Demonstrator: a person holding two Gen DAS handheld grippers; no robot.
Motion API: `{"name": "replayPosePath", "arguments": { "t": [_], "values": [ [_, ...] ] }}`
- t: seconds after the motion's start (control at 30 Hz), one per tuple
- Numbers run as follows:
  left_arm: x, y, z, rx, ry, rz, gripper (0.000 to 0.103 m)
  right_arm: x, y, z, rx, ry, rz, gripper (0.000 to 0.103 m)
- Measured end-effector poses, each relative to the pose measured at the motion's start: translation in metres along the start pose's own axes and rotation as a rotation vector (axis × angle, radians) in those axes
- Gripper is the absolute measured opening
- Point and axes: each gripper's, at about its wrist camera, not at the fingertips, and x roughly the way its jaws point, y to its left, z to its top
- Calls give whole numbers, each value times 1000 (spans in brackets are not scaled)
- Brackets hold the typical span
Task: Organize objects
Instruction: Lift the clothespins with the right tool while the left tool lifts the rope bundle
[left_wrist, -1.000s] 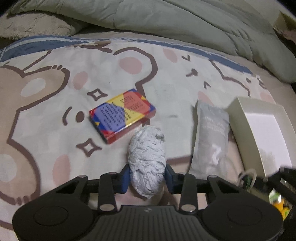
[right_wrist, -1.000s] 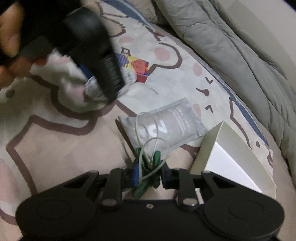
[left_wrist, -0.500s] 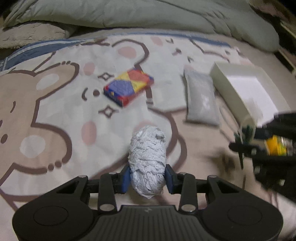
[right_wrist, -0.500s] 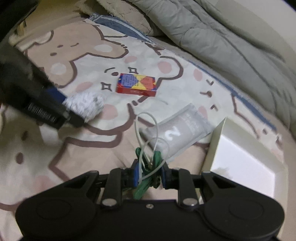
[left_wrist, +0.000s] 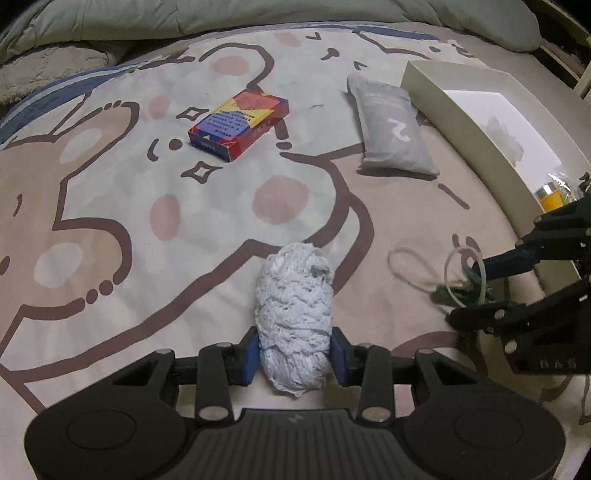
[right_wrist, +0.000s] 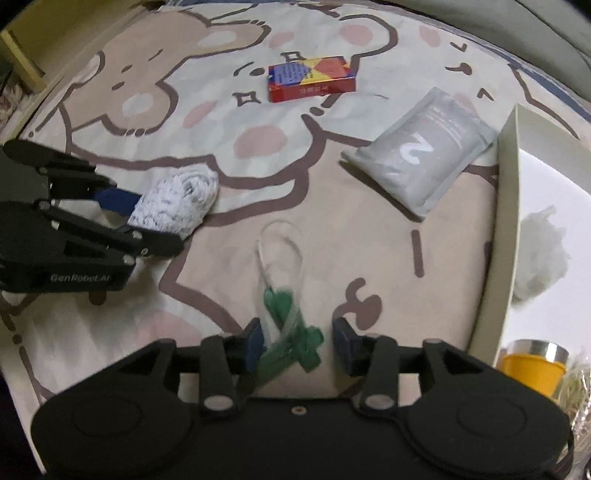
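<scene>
My left gripper is clenched on a bundle of white-and-grey knitted cloth, blue pads pressing both its sides, the bundle sticking out ahead of the fingertips over the cartoon-bear bedsheet. My right gripper has its jaws opening: the tangle of green plastic clips on clear looped tubing lies between the pads, touching the left one while the right pad stands clear of it. Ahead of the right jaws and off to the right, the grey soft pouch marked with a white 2 sits just beside the near wall of the cream open cardboard box, whose edge runs down the right side close to my right finger. Inside the box lie a white fluffy wad and a yellow jar with a metal lid. Far ahead, well apart from both jaws, rests the red, blue and yellow printed carton. Open sheet spreads between the two grippers and ahead of the left jaws up to the grey-green quilt.
</scene>
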Motion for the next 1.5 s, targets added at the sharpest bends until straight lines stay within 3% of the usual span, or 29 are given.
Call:
{"name": "replayPosePath", "arguments": {
  "t": [0.17,0.23,0.43,0.9,1.27,1.5],
  "values": [
    [6,-1,-1,3,9,7,42,1,4,0,-19,-12,-14,42],
    [7,-2,-1,4,10,10,41,0,2,1,-16,-17,-8,34],
    [-3,-1,3,-22,-27,28,38,-3,11,3,-87,-41,-70,32],
    [-74,13,14,-158,-238,55,37,-77,-1,26,71,-350,-100,32],
    [-133,15,8,-228,-405,123,37,-123,9,22,129,-503,-142,32],
    [-152,13,2,-250,-447,138,37,-144,9,19,192,-568,-133,32]
  ]
}}
